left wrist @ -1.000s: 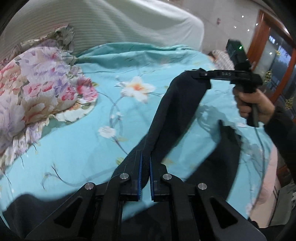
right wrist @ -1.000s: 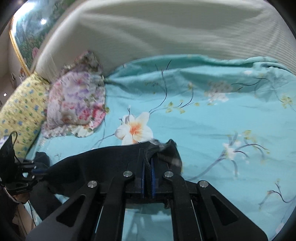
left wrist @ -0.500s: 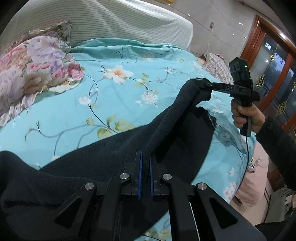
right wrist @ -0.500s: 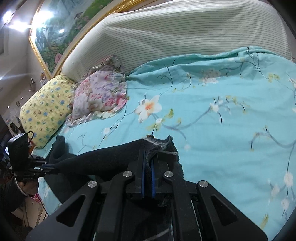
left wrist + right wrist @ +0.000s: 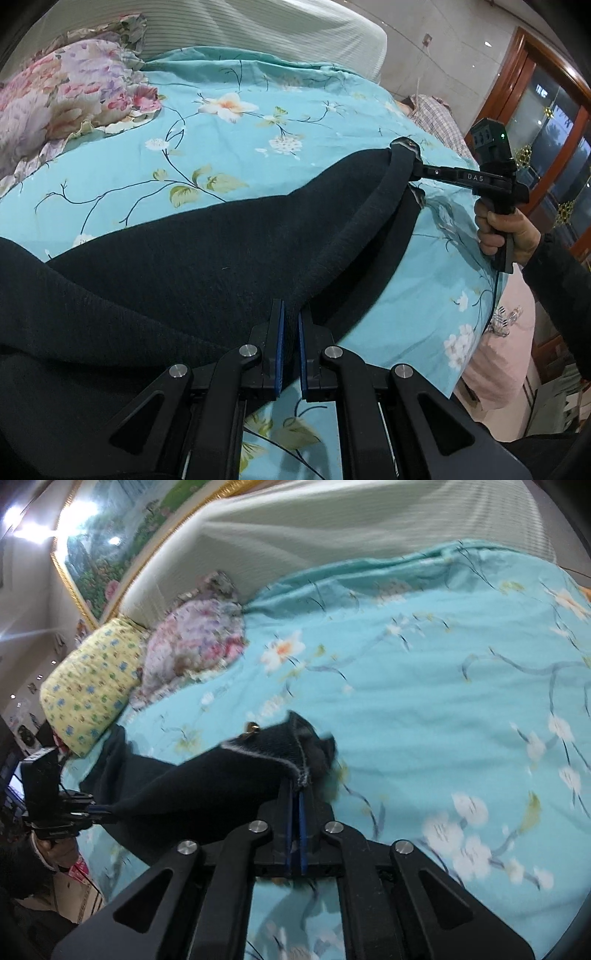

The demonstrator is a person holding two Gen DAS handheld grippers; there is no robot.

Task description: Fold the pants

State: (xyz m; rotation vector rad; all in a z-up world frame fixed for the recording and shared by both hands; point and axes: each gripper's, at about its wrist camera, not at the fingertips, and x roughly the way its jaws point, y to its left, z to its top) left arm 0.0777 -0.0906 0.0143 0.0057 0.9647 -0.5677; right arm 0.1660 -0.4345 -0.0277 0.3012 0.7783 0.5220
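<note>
A: Which step is in hand here?

B: The carrying-and-laying step, by the look of it. The dark pants are stretched between the two grippers above the turquoise flowered bedspread, most of the cloth draped over the bed and the near part sagging toward the left wrist camera.

A: And the grippers?

B: The left gripper is clamped tight on a thick fold of the cloth, its blue pads pinching it. The right gripper is likewise closed on a frayed edge of the pants, where a small brass fitting shows, so that end is probably the waistband. In the left view the right gripper grips a banded hem, with a hand on its handle.

A: Which way does the garment run?

B: Its long axis cannot be told for certain. The taut band between the two grippers runs across the bed, parallel to its near side; the legs seem to trail off at the left of the left view.

A: What does the next move call for?

B: Likely lowering both ends together, keeping the edge taut so that the cloth settles flat, clear of the floral pillow, before either grip lets go.
</note>
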